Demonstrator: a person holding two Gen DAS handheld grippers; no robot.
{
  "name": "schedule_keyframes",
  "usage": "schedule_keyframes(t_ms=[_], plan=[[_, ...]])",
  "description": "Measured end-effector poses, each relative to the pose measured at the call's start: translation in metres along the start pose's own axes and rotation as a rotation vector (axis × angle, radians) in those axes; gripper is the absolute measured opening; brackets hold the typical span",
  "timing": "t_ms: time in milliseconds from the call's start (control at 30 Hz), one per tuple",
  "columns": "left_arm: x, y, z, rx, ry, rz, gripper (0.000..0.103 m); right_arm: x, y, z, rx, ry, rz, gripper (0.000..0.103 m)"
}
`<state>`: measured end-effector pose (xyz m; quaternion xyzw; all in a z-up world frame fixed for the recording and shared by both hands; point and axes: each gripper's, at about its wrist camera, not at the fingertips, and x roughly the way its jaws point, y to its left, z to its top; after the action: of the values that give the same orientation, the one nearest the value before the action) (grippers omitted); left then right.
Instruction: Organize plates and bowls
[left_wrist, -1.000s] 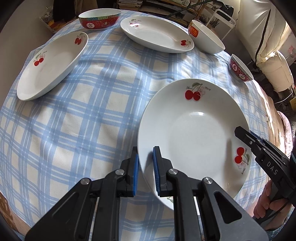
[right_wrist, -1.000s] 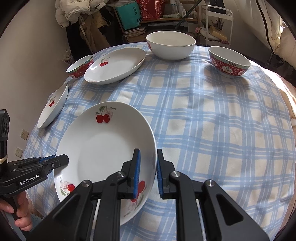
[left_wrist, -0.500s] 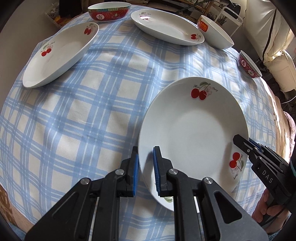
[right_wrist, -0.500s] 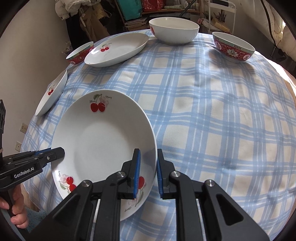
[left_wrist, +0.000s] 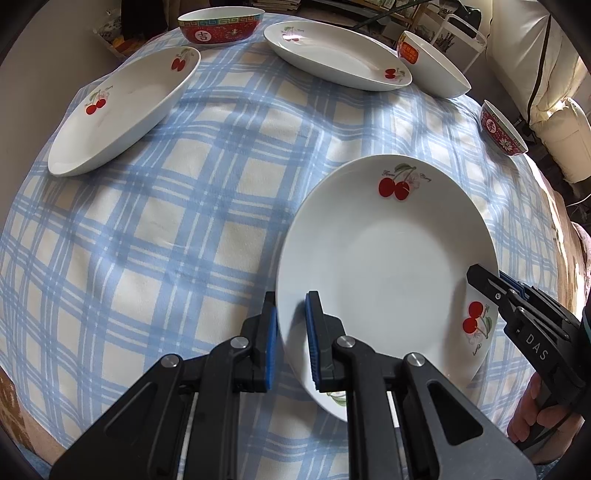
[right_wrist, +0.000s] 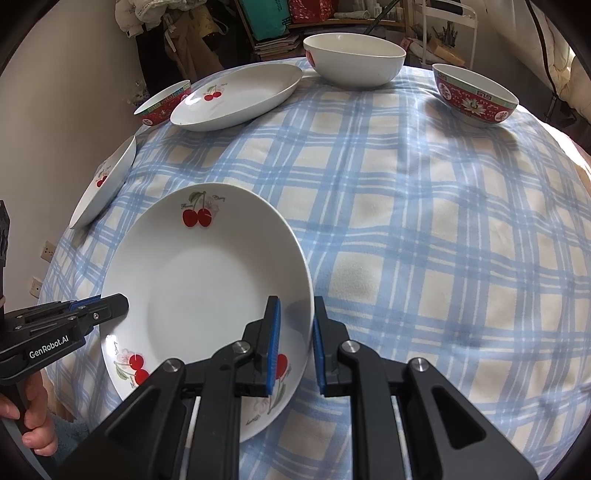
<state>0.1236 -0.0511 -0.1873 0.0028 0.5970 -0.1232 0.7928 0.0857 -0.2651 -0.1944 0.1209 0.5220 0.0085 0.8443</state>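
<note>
A white cherry plate (left_wrist: 384, 266) is held between both grippers above the checked tablecloth (left_wrist: 184, 221). My left gripper (left_wrist: 290, 332) is shut on its left rim. My right gripper (right_wrist: 295, 332) is shut on its right rim; the plate also shows in the right wrist view (right_wrist: 199, 277). A second cherry plate (left_wrist: 122, 110) lies at the far left and a third (left_wrist: 336, 55) at the back. A red patterned bowl (left_wrist: 219, 27) stands at the back left, a white bowl (left_wrist: 432, 66) at the back right, and a small red bowl (left_wrist: 502, 129) at the right edge.
The table's near edge runs just below both grippers. A wall is at the left; shelves and clutter (right_wrist: 280, 29) stand behind the table. A cream sofa (left_wrist: 554, 110) is at the right. The tablecloth's right half (right_wrist: 443, 240) carries nothing.
Both grippers have lifted the near cherry plate higher and drawn it slightly back; the far dishes sit lower in view. The grips have not changed.
</note>
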Motion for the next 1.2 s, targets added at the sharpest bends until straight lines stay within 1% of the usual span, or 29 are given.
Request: schedule_keyframes(t_ms=[367,500,567,667,733,767,833,900,933,1000,1033,1100,1133,1167,1200], plan=[[0.0,0.0,0.001,-0.018,-0.002,-0.009,0.016,0.004,-0.001,-0.001,0.019,0.003,0.0,0.017],[-0.004,0.004,0.003,-0.025,0.011,-0.002,0.017,0.002,0.0,0.0,0.02,0.003,-0.01,0.017],[-0.013,0.008,0.007,-0.03,-0.002,0.014,0.018,-0.003,-0.001,0.003,0.021,-0.011,-0.03,0.017],[-0.032,0.02,0.018,-0.049,-0.038,0.04,0.019,-0.016,-0.001,0.014,0.017,-0.057,-0.049,0.017],[-0.043,0.031,0.028,-0.077,-0.052,0.065,0.019,-0.024,0.005,0.026,-0.007,-0.09,-0.046,0.017],[-0.047,0.038,0.033,-0.087,-0.052,0.064,0.019,-0.027,0.01,0.033,-0.024,-0.104,-0.047,0.018],[-0.052,0.05,0.043,-0.089,-0.045,0.077,0.021,-0.03,0.023,0.045,-0.048,-0.124,-0.044,0.021],[-0.055,0.062,0.051,-0.084,-0.048,0.111,0.023,-0.03,0.036,0.058,-0.053,-0.141,-0.026,0.03],[-0.056,0.069,0.055,-0.086,-0.052,0.12,0.025,-0.029,0.043,0.063,-0.059,-0.147,-0.015,0.033],[-0.057,0.085,0.062,-0.095,-0.054,0.135,0.033,-0.024,0.059,0.074,-0.073,-0.15,-0.004,0.05],[-0.057,0.092,0.066,-0.099,-0.057,0.147,0.036,-0.022,0.067,0.079,-0.081,-0.151,0.003,0.054],[-0.056,0.108,0.074,-0.104,-0.067,0.169,0.051,-0.016,0.083,0.09,-0.093,-0.154,0.014,0.066],[-0.057,0.116,0.077,-0.107,-0.078,0.181,0.055,-0.014,0.091,0.095,-0.096,-0.155,0.022,0.069],[-0.057,0.125,0.082,-0.111,-0.089,0.194,0.064,-0.011,0.098,0.1,-0.096,-0.157,0.032,0.076],[-0.056,0.132,0.086,-0.111,-0.095,0.207,0.075,-0.008,0.104,0.105,-0.097,-0.16,0.044,0.083]])
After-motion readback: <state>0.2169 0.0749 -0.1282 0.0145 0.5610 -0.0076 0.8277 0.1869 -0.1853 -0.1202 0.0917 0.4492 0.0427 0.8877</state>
